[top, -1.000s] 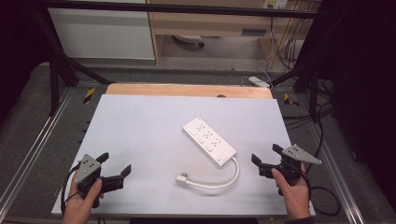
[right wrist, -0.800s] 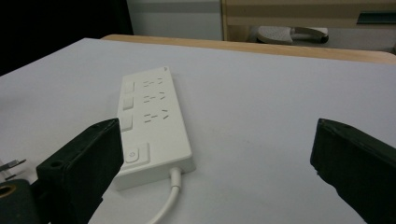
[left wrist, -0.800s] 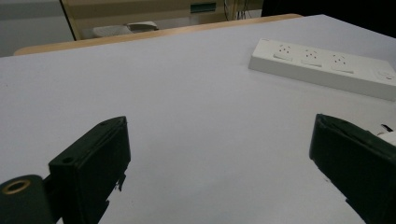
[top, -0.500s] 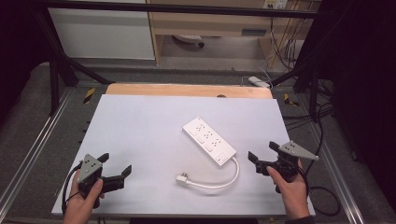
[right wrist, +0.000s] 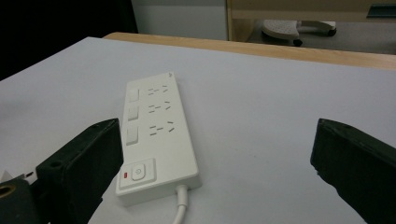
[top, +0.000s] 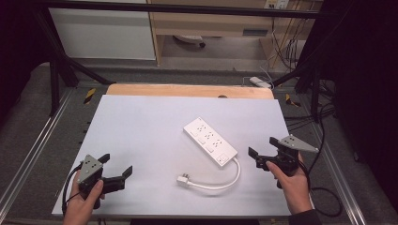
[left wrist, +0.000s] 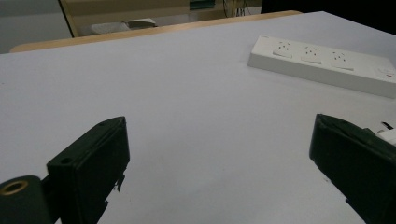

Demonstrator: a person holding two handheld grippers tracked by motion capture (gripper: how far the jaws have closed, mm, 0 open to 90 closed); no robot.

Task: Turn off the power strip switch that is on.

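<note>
A lab or research workroom set up for recording. A white tabletop [top: 141,131] with a wooden far edge sits inside a black metal frame [top: 56,70], with aluminium rails [top: 33,154] along both sides. Loose cables [top: 286,42] hang and trail over grey carpet [top: 28,93] on the right. Behind stand a plain white cabinet [top: 103,33], a wooden shelf [top: 211,23] and a chair base [top: 187,41].
</note>
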